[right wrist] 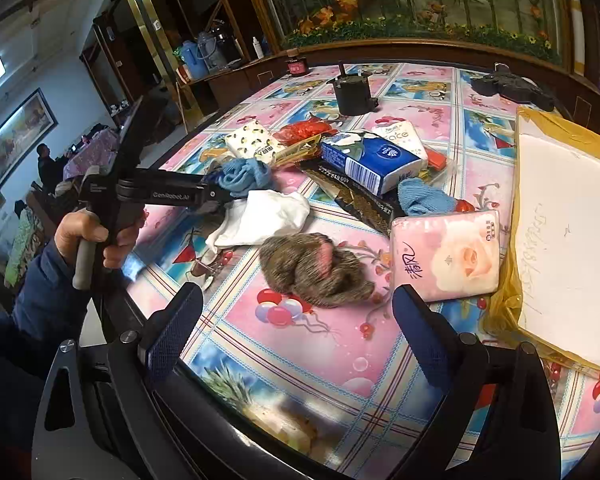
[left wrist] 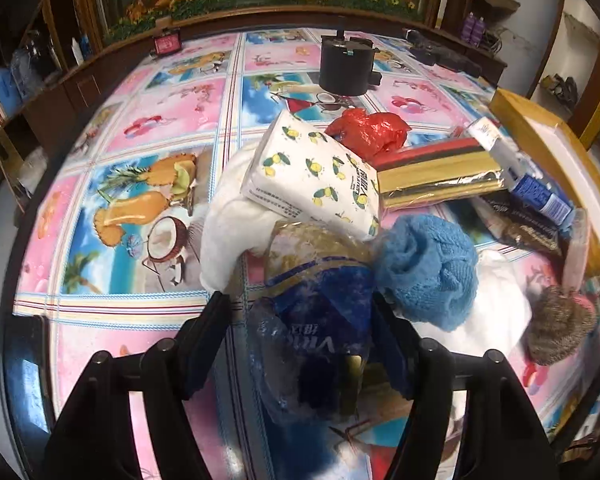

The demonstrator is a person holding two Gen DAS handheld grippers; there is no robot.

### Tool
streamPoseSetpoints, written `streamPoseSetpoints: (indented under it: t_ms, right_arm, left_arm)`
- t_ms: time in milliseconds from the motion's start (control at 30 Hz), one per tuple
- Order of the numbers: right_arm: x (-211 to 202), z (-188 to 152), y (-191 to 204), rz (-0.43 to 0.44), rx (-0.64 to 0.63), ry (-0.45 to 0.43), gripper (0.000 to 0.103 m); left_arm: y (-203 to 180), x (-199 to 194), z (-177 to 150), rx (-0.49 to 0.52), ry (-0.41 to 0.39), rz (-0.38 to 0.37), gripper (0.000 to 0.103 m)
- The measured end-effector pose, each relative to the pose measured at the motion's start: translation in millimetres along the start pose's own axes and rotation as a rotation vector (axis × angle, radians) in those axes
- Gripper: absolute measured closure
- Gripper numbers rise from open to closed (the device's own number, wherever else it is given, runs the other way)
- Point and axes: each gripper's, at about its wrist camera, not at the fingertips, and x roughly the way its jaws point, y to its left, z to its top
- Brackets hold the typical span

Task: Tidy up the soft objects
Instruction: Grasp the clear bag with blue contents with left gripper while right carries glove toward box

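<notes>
Sorting barely begun: soft items lie mixed in one pile; first pick in progress.

Left gripper [left wrist: 300, 312] half closed around a blue-and-clear tissue bag [left wrist: 320, 320]; whether the pads press it I cannot tell. Just ahead of it: blue knit cloth [left wrist: 428, 272], lemon-print tissue pack [left wrist: 316, 172], white cloth [left wrist: 228, 232]. Right gripper [right wrist: 296, 312] wide, empty, above the table [right wrist: 300, 360]; brown knit item [right wrist: 316, 268] just ahead, pink tissue pack [right wrist: 448, 256] ahead to its right. Nothing grouped yet.

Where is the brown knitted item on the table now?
In the right wrist view the brown knitted item lies on the tablecloth near the table's front edge, between the white cloth on its left and the pink tissue pack on its right.
</notes>
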Motion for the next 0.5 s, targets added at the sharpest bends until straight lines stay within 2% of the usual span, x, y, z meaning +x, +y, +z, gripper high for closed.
streamPoseSetpoints:
  t_ms: [67,167,333,500]
  right_arm:
    - [2.0,1.0,-1.7,0.005,-0.004,0.007,0.006]
    - [7.9,4.4,0.4,0.014,-0.03,0.029,0.023]
    - [21.6,15.5,6.2,-0.024,-0.113,0.064,0.026]
    - [40.0,29.4,12.4,-0.061,-0.206,0.095,0.026]
  left_arm:
    - [-3.0,-4.4,-1.8,0.001,-0.009,-0.017,0.055]
    - [-3.2,-7.7,-6.3,-0.01,-0.014,-0.017,0.056]
    - [-0.1,-16.6,-16.6,-0.02,-0.012,-0.064,0.056]
    - [-0.7,-20.2,-23.4,-0.006,-0.013,-0.068,0.056]
